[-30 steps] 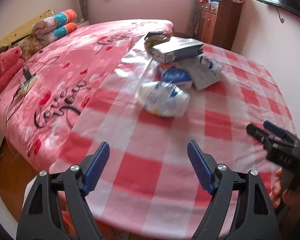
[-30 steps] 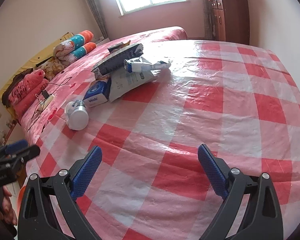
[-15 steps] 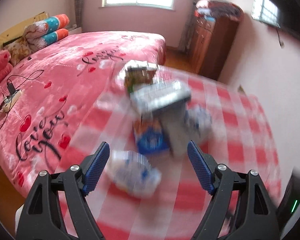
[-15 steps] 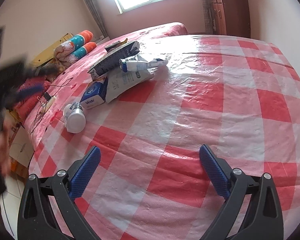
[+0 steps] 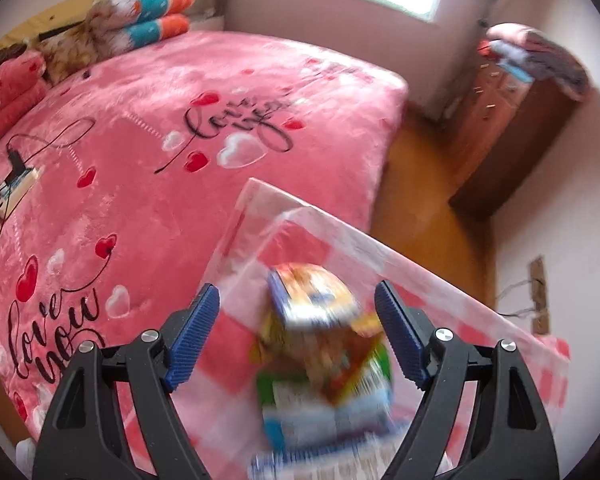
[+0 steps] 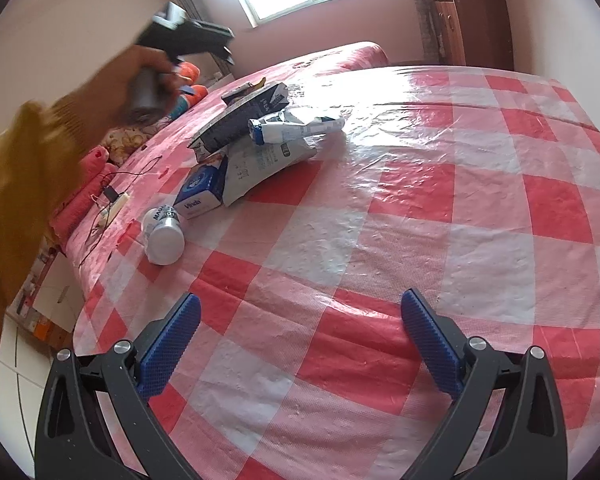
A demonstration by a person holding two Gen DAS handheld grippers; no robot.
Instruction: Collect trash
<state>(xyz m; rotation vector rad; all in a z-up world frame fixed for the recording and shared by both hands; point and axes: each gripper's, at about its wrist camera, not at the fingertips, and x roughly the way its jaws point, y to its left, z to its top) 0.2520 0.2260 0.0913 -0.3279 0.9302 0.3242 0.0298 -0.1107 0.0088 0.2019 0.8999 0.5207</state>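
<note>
Left gripper (image 5: 296,336): your fingers spread, colourful snack wrapper (image 5: 324,344) between them, ungrasped.
Right gripper (image 6: 298,342): fingers spread, empty, trash pile (image 6: 256,140) well ahead.
Progress: nothing collected yet; everything's left on the bed.

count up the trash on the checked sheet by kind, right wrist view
White bottle, lying on its side: 1
Blue and white Vinda tissue pack: 1
Flattened bags or wrappers, dark one, white printed one, crumpled white and blue one: 3
Total: 5, with possibly more hidden behind the pile
</note>
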